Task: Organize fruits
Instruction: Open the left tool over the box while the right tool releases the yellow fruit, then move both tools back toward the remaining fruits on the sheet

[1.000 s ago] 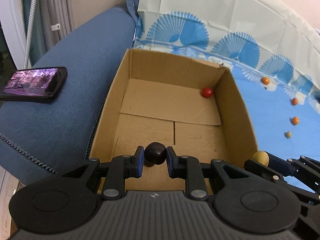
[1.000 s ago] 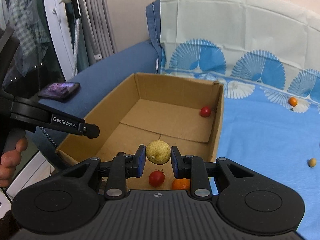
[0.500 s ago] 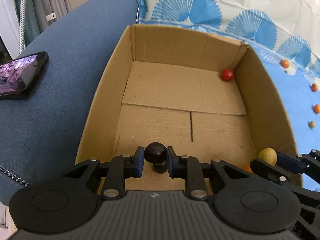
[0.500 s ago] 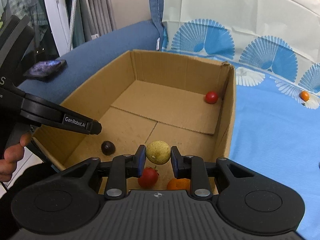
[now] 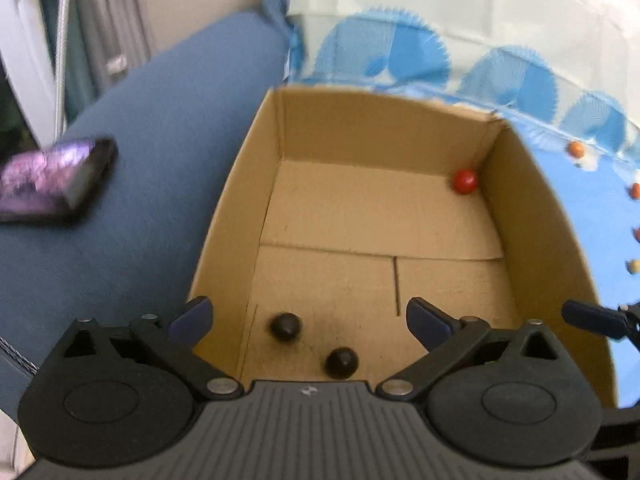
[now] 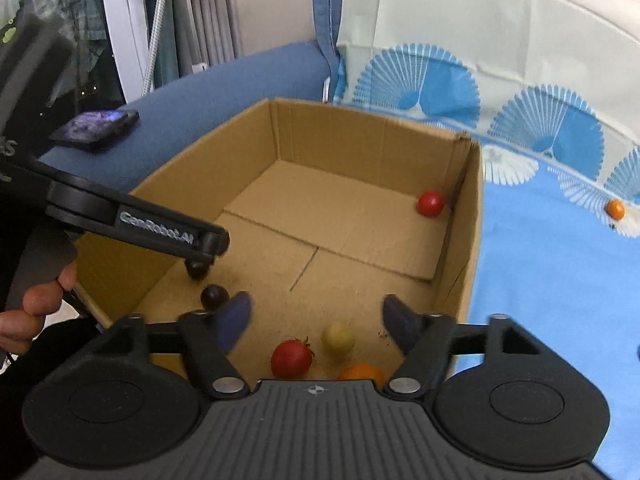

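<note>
My left gripper (image 5: 308,316) hangs over the near end of the cardboard box (image 5: 236,200), its jaws opening wide with nothing between the pads. Two dark round fruits (image 5: 285,326) (image 5: 341,362) lie on the box floor below it. My right gripper (image 6: 318,322) is over the box's near right corner, its jaws also opening. A yellow fruit (image 6: 338,338) sits loose just below them, beside a red tomato (image 6: 291,358) and an orange fruit (image 6: 362,372). A small red fruit (image 6: 431,204) rests in the far right corner.
The box sits on a blue sofa next to a blue patterned sheet (image 6: 560,264), where small orange fruits (image 6: 615,209) lie. A phone (image 5: 52,184) rests on the sofa arm at left. A person's hand (image 6: 36,300) holds the left gripper's handle.
Both grippers went from shut to open. The dark fruit left the left jaws and the yellow fruit left the right jaws; both now lie in the box.
</note>
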{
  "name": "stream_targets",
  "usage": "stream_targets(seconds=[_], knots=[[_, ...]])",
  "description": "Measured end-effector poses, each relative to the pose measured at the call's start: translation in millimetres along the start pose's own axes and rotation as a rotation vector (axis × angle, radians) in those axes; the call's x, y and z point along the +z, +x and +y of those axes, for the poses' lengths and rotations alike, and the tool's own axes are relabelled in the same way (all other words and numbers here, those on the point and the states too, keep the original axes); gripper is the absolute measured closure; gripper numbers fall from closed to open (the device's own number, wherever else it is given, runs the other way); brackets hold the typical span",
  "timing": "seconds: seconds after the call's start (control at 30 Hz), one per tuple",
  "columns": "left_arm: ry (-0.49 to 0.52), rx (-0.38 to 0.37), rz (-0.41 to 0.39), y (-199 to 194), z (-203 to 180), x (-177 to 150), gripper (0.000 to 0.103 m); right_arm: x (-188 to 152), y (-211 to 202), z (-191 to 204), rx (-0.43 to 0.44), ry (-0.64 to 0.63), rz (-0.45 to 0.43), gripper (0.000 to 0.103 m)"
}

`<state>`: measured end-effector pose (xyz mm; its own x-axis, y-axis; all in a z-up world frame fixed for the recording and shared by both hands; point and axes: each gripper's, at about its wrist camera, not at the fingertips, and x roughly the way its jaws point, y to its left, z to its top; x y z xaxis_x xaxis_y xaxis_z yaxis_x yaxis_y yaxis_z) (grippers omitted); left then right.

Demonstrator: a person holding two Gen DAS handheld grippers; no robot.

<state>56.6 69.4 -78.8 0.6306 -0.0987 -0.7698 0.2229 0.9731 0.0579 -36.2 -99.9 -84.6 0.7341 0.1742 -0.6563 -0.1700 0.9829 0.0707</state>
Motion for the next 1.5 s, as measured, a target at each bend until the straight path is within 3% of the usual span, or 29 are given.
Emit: stream_targets(seconds=[0.13, 0.43, 1.07, 1.5], knots=[[0.022, -0.001, 0.003, -20, -1, -5, 0.0, 2, -15, 1, -0.014, 0.023, 0.004, 0.012], [-0.028, 0.004, 0.013, -80, 6, -28, 0.0, -3, -81, 21, -0.04, 0.015, -0.057, 0.003], [-0.017, 0.017, -0.182, -199, -7, -72, 0.0, -40, -196, 53, -0.106, 0.02, -0.269, 0.001], [0.001, 0.03, -0.239, -226, -15, -83, 0.0, -52, -222, 57, -0.112, 0.043, -0.337, 0.001]])
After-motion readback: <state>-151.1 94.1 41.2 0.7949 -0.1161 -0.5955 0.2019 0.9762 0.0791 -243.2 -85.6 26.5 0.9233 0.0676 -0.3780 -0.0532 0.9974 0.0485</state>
